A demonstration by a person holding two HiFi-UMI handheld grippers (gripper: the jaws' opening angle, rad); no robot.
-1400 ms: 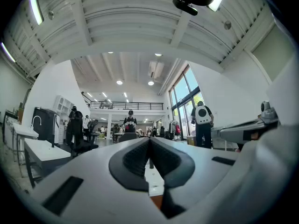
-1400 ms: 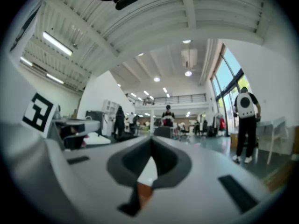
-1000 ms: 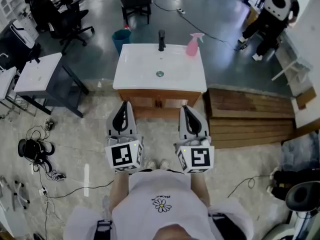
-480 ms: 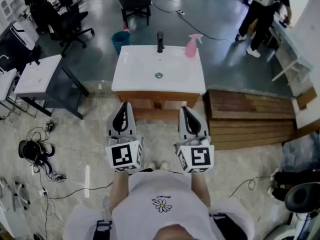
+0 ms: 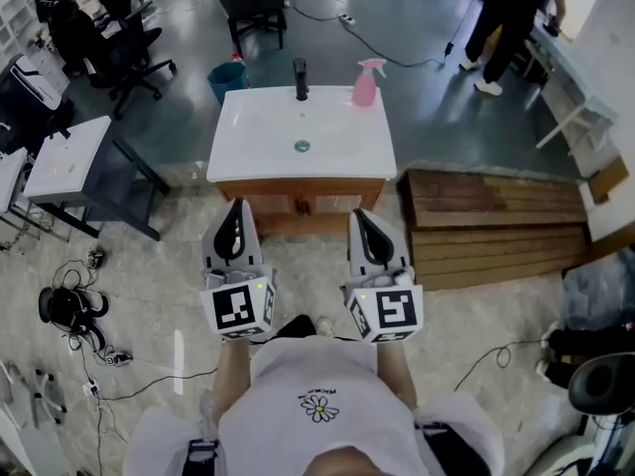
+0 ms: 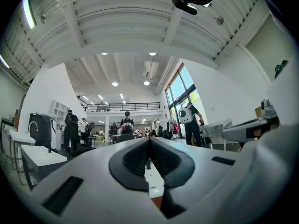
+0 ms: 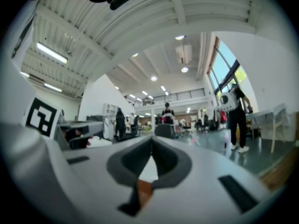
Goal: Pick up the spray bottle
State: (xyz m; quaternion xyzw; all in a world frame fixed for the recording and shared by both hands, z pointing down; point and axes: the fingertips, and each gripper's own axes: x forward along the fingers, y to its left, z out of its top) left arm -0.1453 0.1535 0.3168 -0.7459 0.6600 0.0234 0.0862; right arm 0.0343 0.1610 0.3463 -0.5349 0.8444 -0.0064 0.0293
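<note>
1. The pink spray bottle (image 5: 365,81) stands upright at the counter's (image 5: 253,142) far right corner.
2. The left claw (image 5: 236,208) is closed and empty, short of the counter's near edge.
3. The right claw (image 5: 359,216) is likewise closed and empty.

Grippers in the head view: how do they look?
The left gripper and right gripper are pale grey shells with dark fingers. Each carries a white cube with black square markers. The person wears a white shirt with a flower print.
</note>
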